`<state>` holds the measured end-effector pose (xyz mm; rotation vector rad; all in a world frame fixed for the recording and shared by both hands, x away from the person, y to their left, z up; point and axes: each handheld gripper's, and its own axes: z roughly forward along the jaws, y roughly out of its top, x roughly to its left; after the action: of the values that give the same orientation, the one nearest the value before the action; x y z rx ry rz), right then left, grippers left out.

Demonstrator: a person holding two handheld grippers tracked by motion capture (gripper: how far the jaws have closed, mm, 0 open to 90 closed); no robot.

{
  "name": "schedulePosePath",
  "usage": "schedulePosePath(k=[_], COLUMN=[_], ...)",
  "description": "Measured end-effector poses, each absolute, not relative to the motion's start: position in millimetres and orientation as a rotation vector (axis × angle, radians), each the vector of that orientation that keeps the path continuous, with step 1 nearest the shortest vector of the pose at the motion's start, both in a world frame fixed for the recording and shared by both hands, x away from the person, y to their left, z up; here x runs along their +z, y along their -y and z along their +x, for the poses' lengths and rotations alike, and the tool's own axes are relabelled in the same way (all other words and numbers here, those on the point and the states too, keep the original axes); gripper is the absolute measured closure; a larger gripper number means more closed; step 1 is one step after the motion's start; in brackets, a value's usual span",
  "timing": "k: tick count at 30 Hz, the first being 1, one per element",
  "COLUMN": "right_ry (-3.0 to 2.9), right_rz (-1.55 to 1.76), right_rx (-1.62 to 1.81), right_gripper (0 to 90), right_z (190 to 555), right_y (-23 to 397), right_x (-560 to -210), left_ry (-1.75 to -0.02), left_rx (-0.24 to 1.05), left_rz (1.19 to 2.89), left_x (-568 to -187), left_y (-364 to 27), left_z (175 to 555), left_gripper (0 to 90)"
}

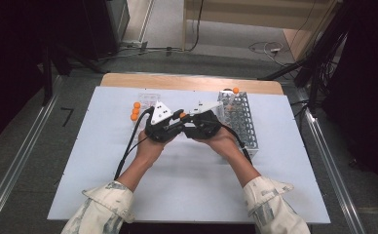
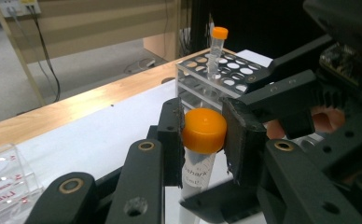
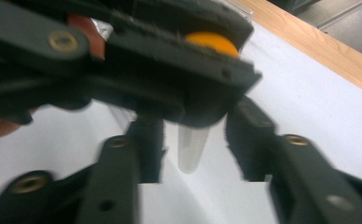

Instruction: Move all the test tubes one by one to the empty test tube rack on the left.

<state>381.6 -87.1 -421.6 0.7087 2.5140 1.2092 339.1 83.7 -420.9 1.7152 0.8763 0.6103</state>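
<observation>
A clear plastic tube (image 2: 197,176) with an orange screw cap (image 2: 204,130) hangs upright between my two grippers, above the white mat. My left gripper (image 2: 205,140) is shut on the cap, one pad pressing each side. In the right gripper view the tube's tapered lower end (image 3: 191,148) sits between the jaws of my right gripper (image 3: 195,150), which stands open with a gap on both sides. In the high view the left gripper (image 1: 176,121) and right gripper (image 1: 191,122) meet nose to nose at the mat's middle, with the cap (image 1: 182,115) between them.
A clear perforated tube rack (image 1: 239,121) stands right of the grippers, holding one orange-capped tube (image 2: 216,49) at its far end. A smaller clear rack (image 1: 148,99) with three orange-capped tubes (image 1: 136,111) sits at the back left. The wooden table edge (image 1: 187,82) runs behind.
</observation>
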Motion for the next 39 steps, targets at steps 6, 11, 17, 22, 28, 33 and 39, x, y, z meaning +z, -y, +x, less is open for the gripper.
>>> schedulePosePath(k=[6,11,17,22,28,33,39], right_ry=[-2.515,-2.506,-2.494,-2.494,-2.496,-2.492,-2.492], right_rz=[0.76,0.778,0.782,0.788,0.786,0.79,0.783], right_rx=[1.198,1.216,1.229,1.225,1.231,1.232,1.232], right_gripper=[36.7,35.3,35.2,35.2,35.2,35.3,35.3], right_z=[384.4,383.8,382.8,383.3,382.9,381.7,381.2], right_y=[89.5,92.6,96.5,98.4,98.2,98.3,97.7], right_x=[-423.2,-420.4,-419.7,-421.5,-422.4,-421.8,-422.2], left_ry=[-0.92,-0.959,-1.028,-1.058,-1.082,-1.125,-1.162], left_rx=[0.629,0.632,0.644,0.666,0.703,0.742,0.789], left_rz=[1.688,1.671,1.62,1.588,1.562,1.543,1.528], left_x=[-412.2,-401.2,-389.9,-380.7,-371.3,-371.7,-375.1], left_y=[-98.5,-113.0,-135.6,-151.1,-165.1,-176.3,-183.5], left_z=[343.8,349.7,357.4,361.5,365.4,370.6,376.1], left_gripper=[70.1,70.1,70.1,70.1,70.1,70.1,70.1])
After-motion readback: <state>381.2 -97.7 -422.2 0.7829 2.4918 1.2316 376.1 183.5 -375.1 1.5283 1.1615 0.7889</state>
